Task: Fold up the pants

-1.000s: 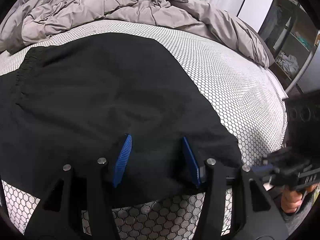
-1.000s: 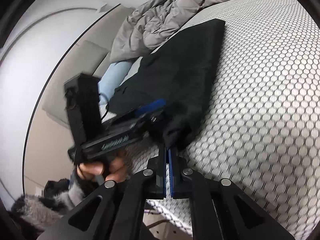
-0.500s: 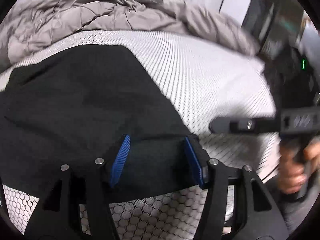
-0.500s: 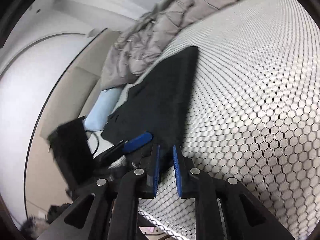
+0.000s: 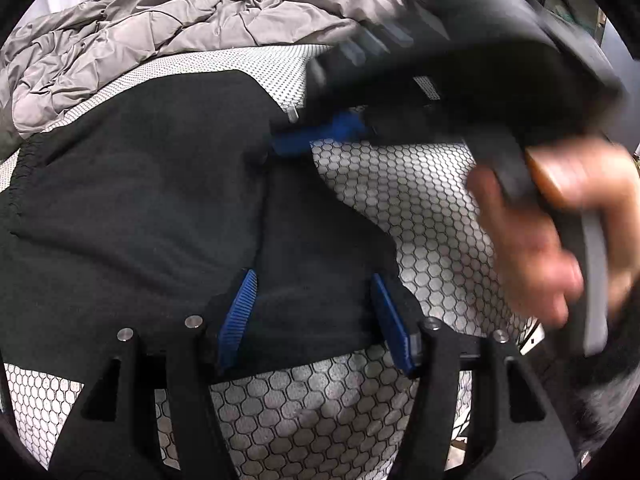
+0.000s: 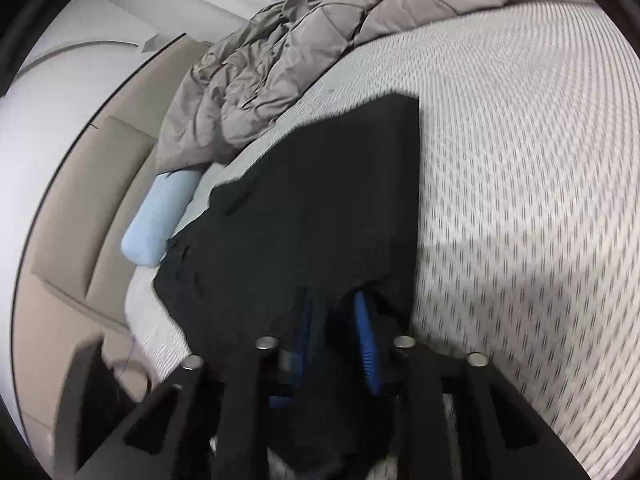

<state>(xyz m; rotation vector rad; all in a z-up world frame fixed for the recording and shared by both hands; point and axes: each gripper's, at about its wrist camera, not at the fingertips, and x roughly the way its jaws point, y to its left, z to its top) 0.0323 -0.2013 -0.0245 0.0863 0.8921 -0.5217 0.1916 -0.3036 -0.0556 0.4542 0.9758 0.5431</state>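
— Two grippers, both at the near edge of the pants (image 5: 136, 208). What does each one have?

— Left gripper (image 5: 314, 316): its jaws are opening, with a fold of black cloth between the blue pads but no visible squeeze on it. Right gripper (image 6: 336, 344): cloth is bunched between its blue pads and draped over them; the gap is narrow, and they seem to pinch that corner, though motion blur softens it.

— Where does the garment lie?

— On the bed (image 5: 420, 200), on the honeycomb-patterned sheet, with the grey duvet (image 5: 160, 28) heaped beyond it.

— How far along?

— My guess is midway. A flap of cloth already lies over the main panel in the left view, but the near edge is loose and uneven; smoothing and at least one more fold look to be left.

— Which way does it run?

— In the right view its long axis stretches away from the gripper toward the duvet; the gathered waistband (image 5: 18, 184) sits at the left edge of the left view.
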